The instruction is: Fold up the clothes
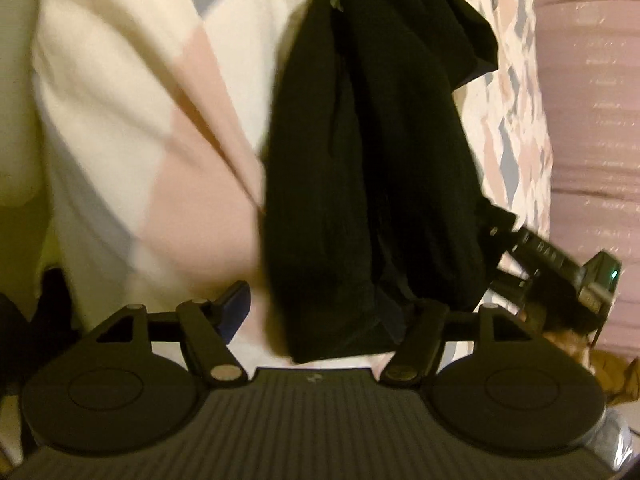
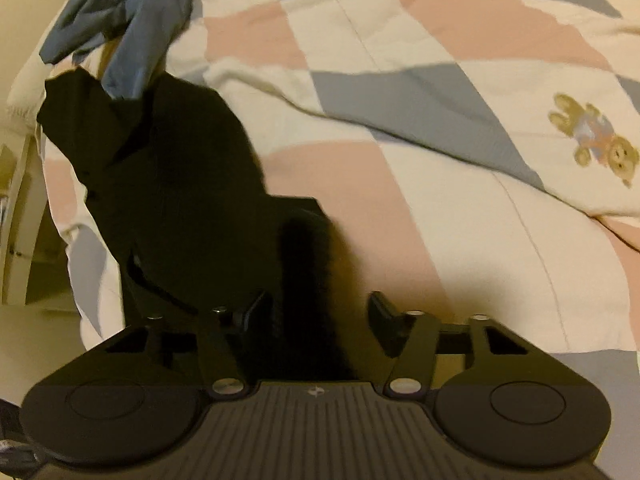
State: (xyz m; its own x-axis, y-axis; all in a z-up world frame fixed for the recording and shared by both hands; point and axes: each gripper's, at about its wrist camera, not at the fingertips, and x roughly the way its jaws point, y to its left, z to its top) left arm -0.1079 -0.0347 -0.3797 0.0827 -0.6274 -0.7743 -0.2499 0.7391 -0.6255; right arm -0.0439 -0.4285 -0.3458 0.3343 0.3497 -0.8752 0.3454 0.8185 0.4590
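A black garment (image 1: 368,168) lies bunched on the checked quilt (image 1: 132,128) and reaches down between the fingers of my left gripper (image 1: 334,312). That gripper is open; its blue-padded left finger (image 1: 236,306) is bare and the cloth hides the right fingertip. My right gripper (image 1: 560,276) shows at the garment's right edge. In the right wrist view the black garment (image 2: 168,184) runs from the upper left down to my right gripper (image 2: 320,314). It is open, with a bunch of the cloth between its spread fingers.
A crumpled blue garment (image 2: 124,20) lies at the top left, touching the black one's far end. The quilt (image 2: 420,128) with teddy bear prints spreads to the right, with a fold across it. A mauve striped cover (image 1: 592,120) borders the quilt. The bed's edge drops off at the left (image 2: 24,208).
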